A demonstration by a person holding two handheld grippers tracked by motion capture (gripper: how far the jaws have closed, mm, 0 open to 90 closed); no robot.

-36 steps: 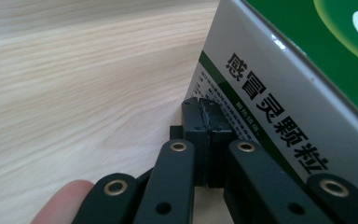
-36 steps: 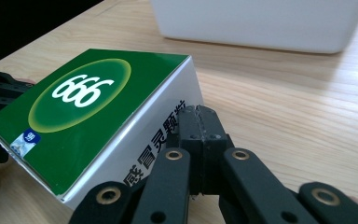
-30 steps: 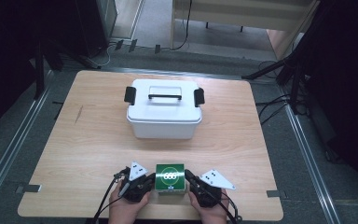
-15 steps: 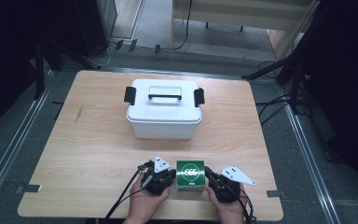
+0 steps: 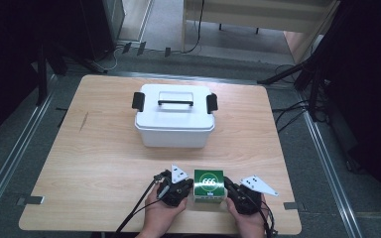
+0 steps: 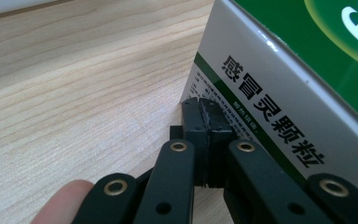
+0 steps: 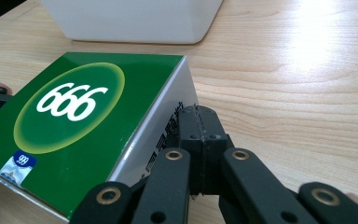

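Green on top and white down its sides, the small box (image 5: 209, 185) sits on the wooden table (image 5: 94, 163) near the person's edge, flat on its base, with the two grippers pressed against opposite sides of it. From the high view the left hand (image 5: 164, 212) comes up from the bottom edge, palm cupping the left gripper (image 5: 187, 187), whose tips point across toward the box's left wall; the right hand (image 5: 248, 218) mirrors it, carrying the right gripper (image 5: 226, 188) aimed inward at the box's right wall. Both forearms run nearly parallel, wrists level, the grey three-cornered plates tilted outward above each tool. In the left gripper view the jaws are clenched tight together with nothing between them — their joined tips butt against the white side panel (image 6: 279, 112) bearing black printed characters, low near the tabletop. In the right gripper view the jaws are likewise pressed closed on themselves, their tips touching the box's white side just under the green lid face with its white digits. So the box is squeezed between two closed grippers rather than pinched inside either. Farther back, well apart from the box, stands a white lidded container (image 5: 174, 116) with a dark handle and black side clips.
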